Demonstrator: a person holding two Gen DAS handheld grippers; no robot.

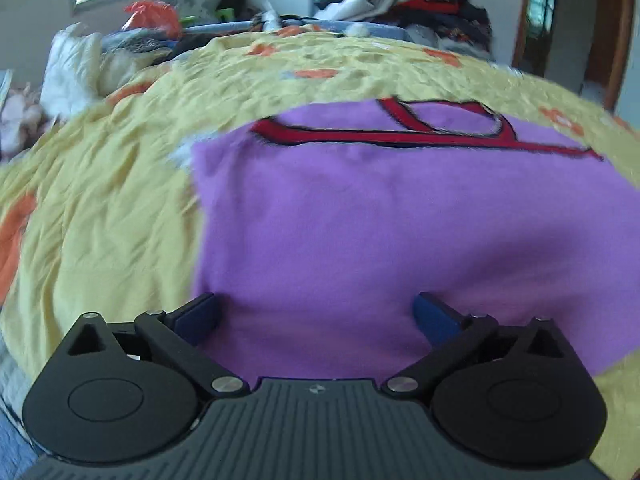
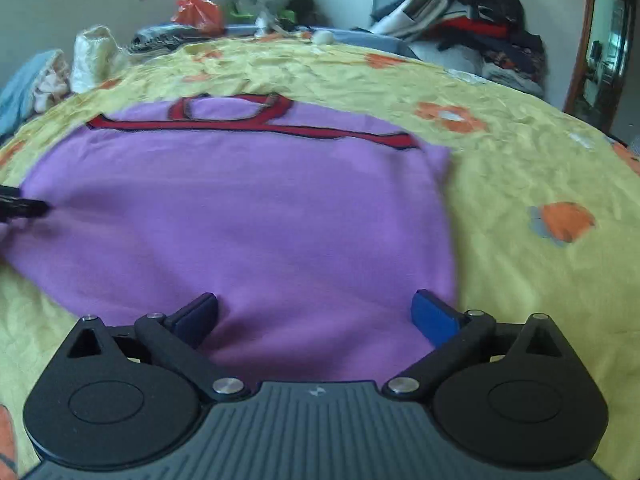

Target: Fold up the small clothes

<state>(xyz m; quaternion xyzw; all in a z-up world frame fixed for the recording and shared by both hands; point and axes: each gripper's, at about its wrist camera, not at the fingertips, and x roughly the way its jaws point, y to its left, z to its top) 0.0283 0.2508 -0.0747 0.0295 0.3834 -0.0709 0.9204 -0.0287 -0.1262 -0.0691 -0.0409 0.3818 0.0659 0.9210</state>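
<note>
A small purple top with red, dark-edged trim at its neck lies flat on the yellow flowered bedspread. My left gripper hovers over its near left part, open, with nothing between the blue pads. The same purple top fills the right wrist view, neck trim at the far side. My right gripper is open above the near right part of the top, holding nothing. The tip of the left gripper shows at the left edge of that view.
The bedspread has orange flowers and spreads wide to the right. A heap of clothes is stacked at the far right of the bed. White and blue bundles and an orange bag lie at the far left.
</note>
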